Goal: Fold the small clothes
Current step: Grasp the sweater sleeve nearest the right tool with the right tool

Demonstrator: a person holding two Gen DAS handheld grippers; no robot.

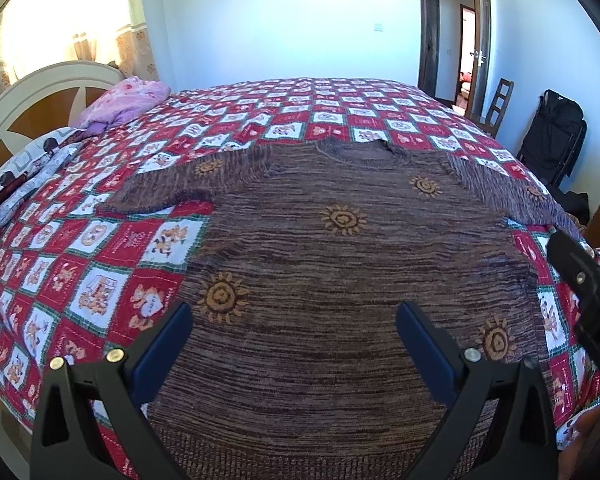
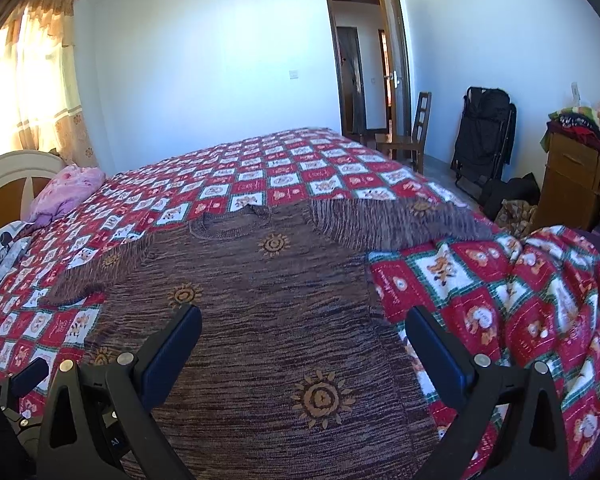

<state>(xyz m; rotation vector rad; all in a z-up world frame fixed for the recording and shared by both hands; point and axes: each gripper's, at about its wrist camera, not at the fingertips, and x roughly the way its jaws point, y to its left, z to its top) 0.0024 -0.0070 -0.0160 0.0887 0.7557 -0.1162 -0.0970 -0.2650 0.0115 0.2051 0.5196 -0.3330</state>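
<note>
Both grippers, left and right, hang with jaws wide, gripping nothing, at the bottom of each frame. Just beyond, a brown sweater lies flat on the quilt, filling mid-frame, sleeves spread toward the upper left and right.

Sweater flat on quilt; pillows far left; bunched quilt fold near right.

Brown streaked sweater with orange-yellow sun motifs; red-and-white checked bedspread with green borders and bear prints; pink pillow; cream-and-brown headboard; black grippers with blue finger pads.
</note>
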